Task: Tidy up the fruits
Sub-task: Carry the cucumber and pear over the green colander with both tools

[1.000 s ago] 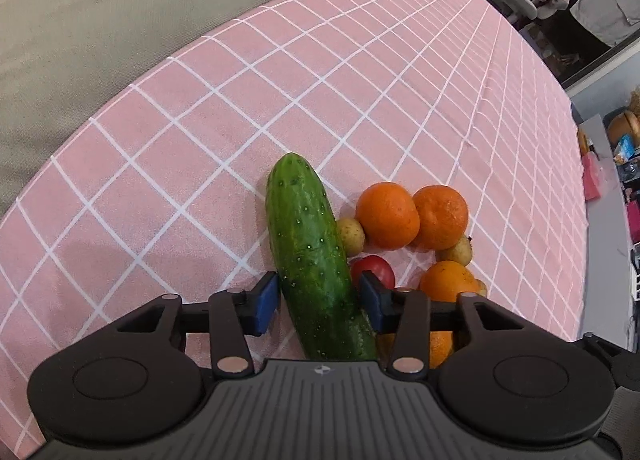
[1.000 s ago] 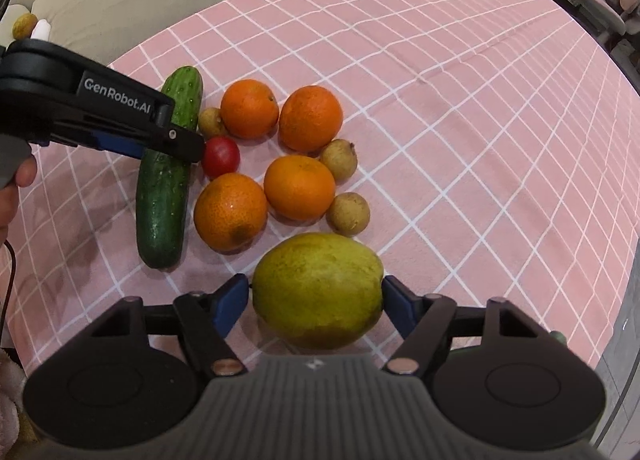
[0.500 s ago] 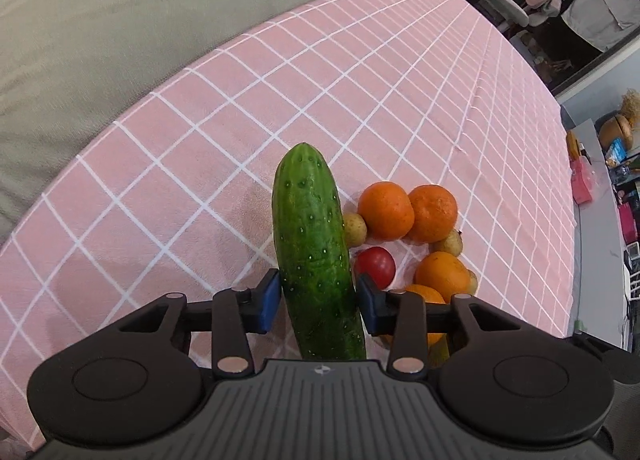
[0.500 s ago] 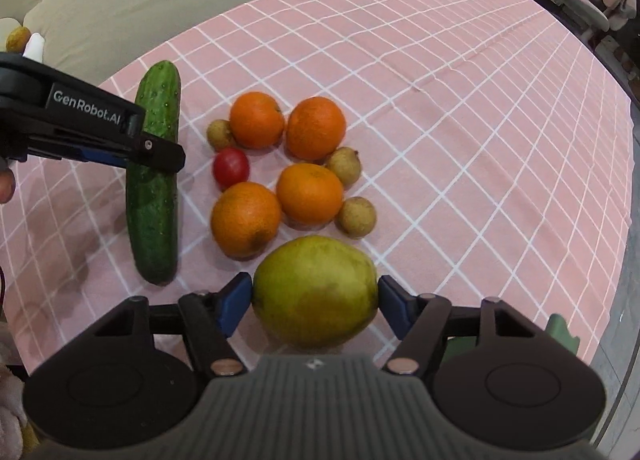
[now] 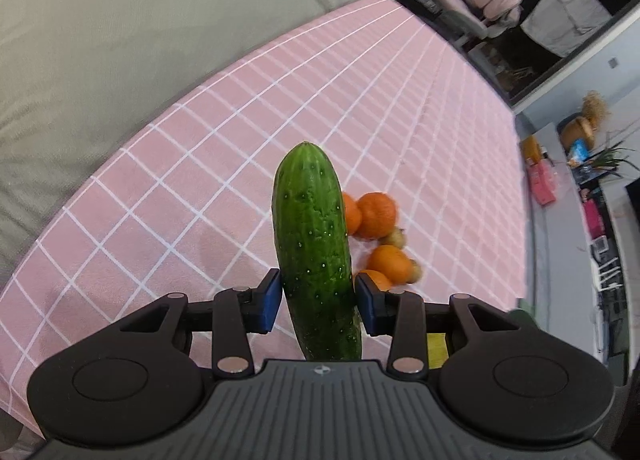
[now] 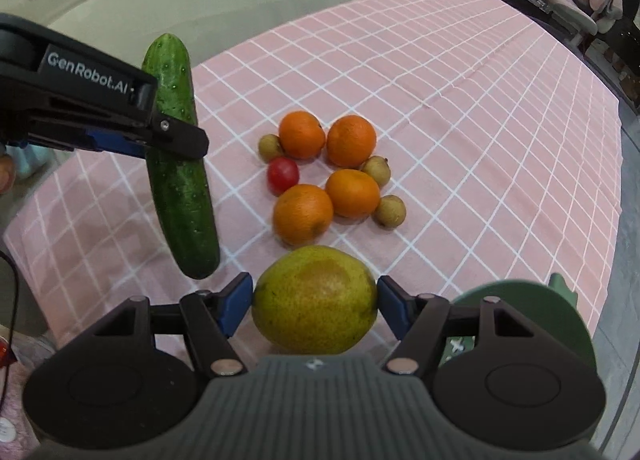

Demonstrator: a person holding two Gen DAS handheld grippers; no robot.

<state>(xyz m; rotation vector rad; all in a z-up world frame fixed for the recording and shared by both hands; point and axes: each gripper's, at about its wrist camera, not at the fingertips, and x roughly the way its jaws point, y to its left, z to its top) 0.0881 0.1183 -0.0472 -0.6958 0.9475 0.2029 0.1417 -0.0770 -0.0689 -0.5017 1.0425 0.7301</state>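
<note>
Left wrist view: left gripper (image 5: 316, 302) clamped on cucumber (image 5: 312, 244), blue pads pressed to both sides near its lower part, cucumber pointing away along the fingers, raised off the pink checked worktop (image 5: 168, 195). Beyond and right of cucumber, oranges (image 5: 376, 215) and small brown fruits (image 5: 394, 238) clustered on the cloth, partly hidden and blurred. Grey sofa (image 5: 120, 39) past the far-left worktop edge.

Right wrist view: right gripper (image 6: 315, 306) clamped on yellow-green mango (image 6: 315, 300), jaws touching both flanks; could not tell whether mango was off the cloth. Left gripper (image 6: 176, 139) seen from the side at left, holding cucumber (image 6: 178, 163) across its middle, tilted, lower end above the cloth, shadow under it. Loose on worktop (image 6: 480, 139) ahead of mango: four oranges (image 6: 302, 213), one red tomato (image 6: 283, 175) between them on the left, three small brown fruits (image 6: 390, 211) around the group, all close together. Cucumber well left of the cluster, mango just in front of it. Green round object (image 6: 532, 308) at lower right past the gripper.
</note>
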